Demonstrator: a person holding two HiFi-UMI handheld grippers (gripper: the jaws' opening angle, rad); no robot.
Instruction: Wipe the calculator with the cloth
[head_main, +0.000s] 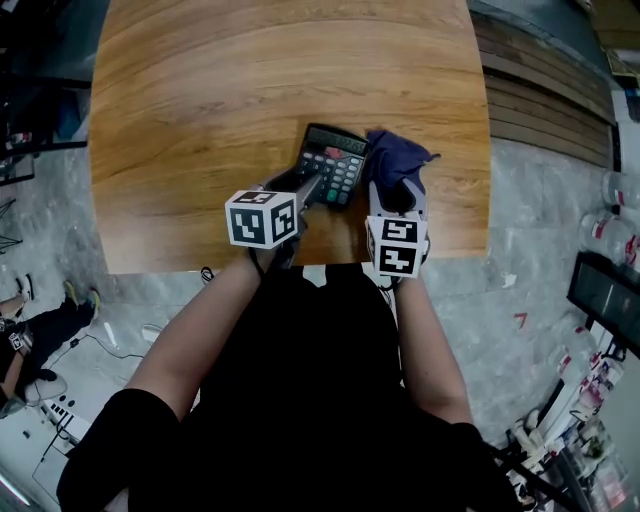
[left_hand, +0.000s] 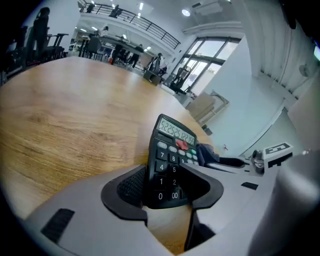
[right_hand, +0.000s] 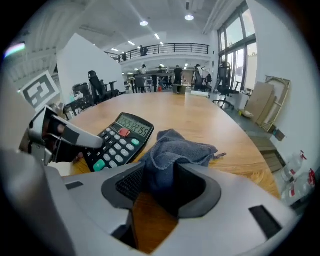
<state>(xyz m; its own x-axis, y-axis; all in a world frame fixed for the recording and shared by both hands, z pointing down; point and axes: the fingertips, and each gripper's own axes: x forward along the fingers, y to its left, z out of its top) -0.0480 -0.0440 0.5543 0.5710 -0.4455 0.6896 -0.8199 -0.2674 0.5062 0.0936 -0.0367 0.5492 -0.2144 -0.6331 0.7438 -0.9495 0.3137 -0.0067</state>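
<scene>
Calculator, light, stiff, likely slick, best held by its side edges, lies between my released left tool; right tool slack around soft cloth.

An open office: swivel chairs, mezzanine railing.

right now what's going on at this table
A person holds a gripper in each hand over a wooden table. The left gripper has its fingers wide around the near end of a black desk calculator lying flat. The right gripper has its fingers wide around a bunched dark blue cloth beside the calculator, not over its keys. Neither looks clamped.
</scene>
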